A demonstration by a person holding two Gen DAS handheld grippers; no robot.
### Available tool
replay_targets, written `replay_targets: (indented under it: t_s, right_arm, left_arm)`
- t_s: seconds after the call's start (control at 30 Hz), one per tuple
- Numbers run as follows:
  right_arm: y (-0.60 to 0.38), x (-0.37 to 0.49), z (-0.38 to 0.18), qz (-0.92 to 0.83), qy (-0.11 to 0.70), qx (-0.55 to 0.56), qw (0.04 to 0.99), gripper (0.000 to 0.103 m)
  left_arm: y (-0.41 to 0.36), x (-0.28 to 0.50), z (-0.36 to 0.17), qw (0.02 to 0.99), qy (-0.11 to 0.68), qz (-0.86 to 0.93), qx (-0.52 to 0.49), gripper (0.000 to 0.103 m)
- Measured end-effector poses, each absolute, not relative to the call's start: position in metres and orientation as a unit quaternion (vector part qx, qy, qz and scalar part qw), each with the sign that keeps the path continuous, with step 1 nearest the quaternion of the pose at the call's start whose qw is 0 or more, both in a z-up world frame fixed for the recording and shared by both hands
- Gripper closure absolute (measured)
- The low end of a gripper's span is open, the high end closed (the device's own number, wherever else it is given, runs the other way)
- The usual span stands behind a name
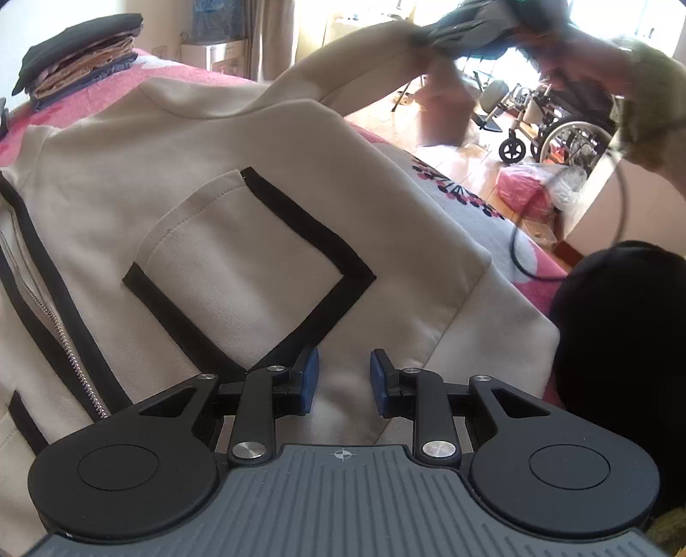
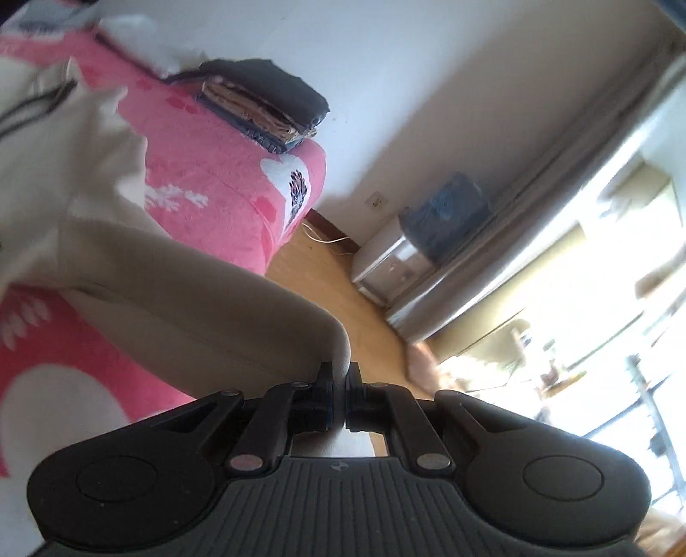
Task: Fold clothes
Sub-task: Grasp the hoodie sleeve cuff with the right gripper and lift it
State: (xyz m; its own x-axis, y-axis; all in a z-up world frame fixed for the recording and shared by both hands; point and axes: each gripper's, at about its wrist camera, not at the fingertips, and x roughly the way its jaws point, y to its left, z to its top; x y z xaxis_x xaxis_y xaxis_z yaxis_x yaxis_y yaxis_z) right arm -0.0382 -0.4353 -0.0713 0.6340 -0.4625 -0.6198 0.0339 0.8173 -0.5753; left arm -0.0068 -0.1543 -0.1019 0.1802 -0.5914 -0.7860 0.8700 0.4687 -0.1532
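Overhead, blurred right gripper [image 1: 471, 25] pinching sleeve [image 2: 193, 308], cuff hidden between fingers [image 2: 325, 385]

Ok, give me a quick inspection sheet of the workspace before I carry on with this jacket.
Surface: bed with pink patterned blanket.
Job's things: cream zip jacket spread flat, black-trimmed pocket up; its sleeve lifted off the bed.
Clutter: stack of folded clothes at the bed's far corner; dark object at the bed's near edge, unclear what.
Grippers: left gripper open, just above the jacket hem; right gripper shut on the sleeve end, blurred.
Cables: black cable looping over the bed edge.
Surroundings: wheelchair, pink bag on wood floor, curtains and bright windows.
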Motion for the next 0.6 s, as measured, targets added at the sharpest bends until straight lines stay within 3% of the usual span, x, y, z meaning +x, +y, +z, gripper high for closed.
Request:
replay_targets:
  t_s: [0.07,0.13,0.17,0.27,0.4,0.5,0.6]
  right_arm:
    - [-0.438,-0.018,-0.092,-0.148,0.414,-0.311,0.843,0.096]
    - [-0.444,-0.001,-0.114,-0.150,0.432,-0.340,0.822,0.079]
    - [-0.451,-0.001,-0.123,-0.149,0.451,-0.323,0.819,0.062]
    - [-0.467,-0.009,-0.127,-0.149,0.480,-0.259,0.825,0.059]
    - [-0.474,-0.032,-0.095,-0.170,0.459,-0.178,0.854,0.053]
    - [-0.488,-0.042,-0.066,-0.152,0.452,-0.013,0.879,0.053]
    - [-0.511,-0.055,-0.071,-0.098,0.445,0.272,0.847,0.053]
  left_arm:
    - [-0.153,-0.008,-0.103,0.750,0.411,-0.489,0.171,0.077]
    - [-0.152,-0.009,-0.103,0.750,0.409,-0.491,0.172,0.077]
    - [-0.152,-0.010,-0.103,0.750,0.407,-0.492,0.173,0.077]
    - [-0.149,-0.007,-0.104,0.750,0.406,-0.495,0.166,0.077]
    - [-0.148,-0.005,-0.102,0.750,0.404,-0.499,0.160,0.077]
    - [-0.147,-0.004,-0.103,0.749,0.401,-0.503,0.157,0.077]
    - [-0.147,-0.005,-0.103,0.750,0.401,-0.503,0.155,0.077]
